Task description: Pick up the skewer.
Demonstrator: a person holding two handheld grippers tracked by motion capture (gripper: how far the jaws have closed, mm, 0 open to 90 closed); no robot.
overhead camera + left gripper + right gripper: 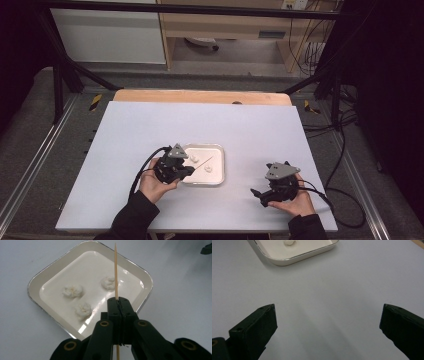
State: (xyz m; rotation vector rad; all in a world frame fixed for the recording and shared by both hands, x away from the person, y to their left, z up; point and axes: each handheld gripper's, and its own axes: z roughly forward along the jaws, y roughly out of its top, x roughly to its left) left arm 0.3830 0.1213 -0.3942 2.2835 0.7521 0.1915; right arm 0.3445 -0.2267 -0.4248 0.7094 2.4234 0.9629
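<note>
Pinching a thin wooden skewer (pixel 116 270), the left gripper (pixel 119 301) has its jaws shut tight on the stick, which rises straight from between the pads and reaches out over a shallow white tray (pixel 37 280) with a silvery rim. Seen from above, that gripper (pixel 186 171) sits at the tray's (pixel 220 165) near left edge, on the pale table (pixel 150 125). The job looks like spearing one of the soft white lumps, and to do it well the person should keep the stick in line with the chosen lump, tip the point down toward its middle and push slowly, so the lump does not slide away across the glossy floor of the tray. Three lumps lie inside, well apart from each other: one (pixel 72 290) toward the left, one (pixel 83 309) nearer the gripper, and one (pixel 109 283) just beside the stick. The right gripper (pixel 328 322) hovers over bare table with its jaws wide apart and nothing between them, the tray's corner (pixel 287 261) off ahead; it (pixel 257 195) could steady the tray if it shifts.
</note>
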